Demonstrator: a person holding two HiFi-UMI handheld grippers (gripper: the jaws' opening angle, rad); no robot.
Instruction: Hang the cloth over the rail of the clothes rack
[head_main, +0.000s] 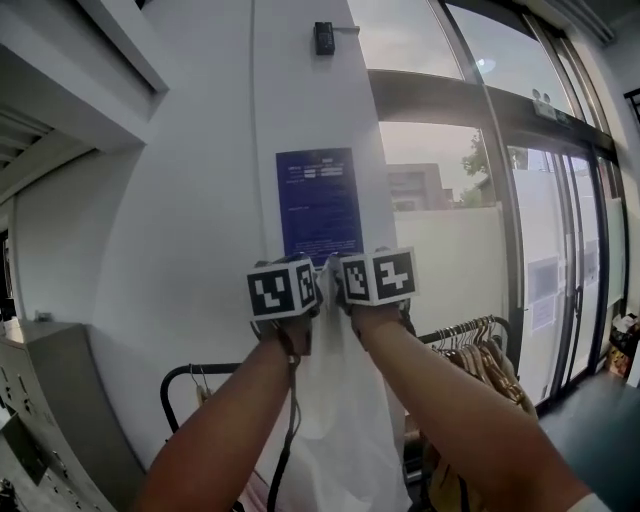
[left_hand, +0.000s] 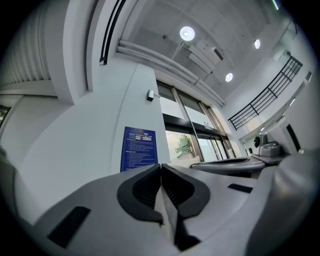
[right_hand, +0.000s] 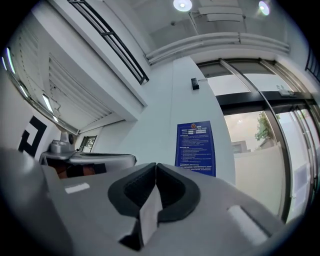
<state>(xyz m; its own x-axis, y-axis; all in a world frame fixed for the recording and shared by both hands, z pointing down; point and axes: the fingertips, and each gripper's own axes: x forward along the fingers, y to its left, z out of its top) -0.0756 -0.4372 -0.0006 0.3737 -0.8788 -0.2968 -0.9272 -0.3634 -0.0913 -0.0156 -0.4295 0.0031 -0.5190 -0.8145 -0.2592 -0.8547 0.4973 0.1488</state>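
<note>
A white cloth (head_main: 345, 420) hangs down from both grippers, which are raised side by side in front of a white pillar. My left gripper (head_main: 285, 290) is shut on the cloth's top edge, and a thin fold of cloth (left_hand: 167, 215) shows between its pads. My right gripper (head_main: 378, 277) is also shut on it, with a white strip of cloth (right_hand: 150, 215) pinched in its jaws. The black rail (head_main: 178, 373) of the clothes rack runs below the grippers, behind the cloth and my arms. In the gripper views, both the left gripper (left_hand: 161, 175) and the right gripper (right_hand: 156, 175) point up at the wall.
Wooden hangers (head_main: 482, 345) with garments crowd the rack's right end. A blue notice (head_main: 318, 205) hangs on the pillar straight ahead. Glass doors (head_main: 560, 280) stand at the right and a grey cabinet (head_main: 50, 400) at the lower left.
</note>
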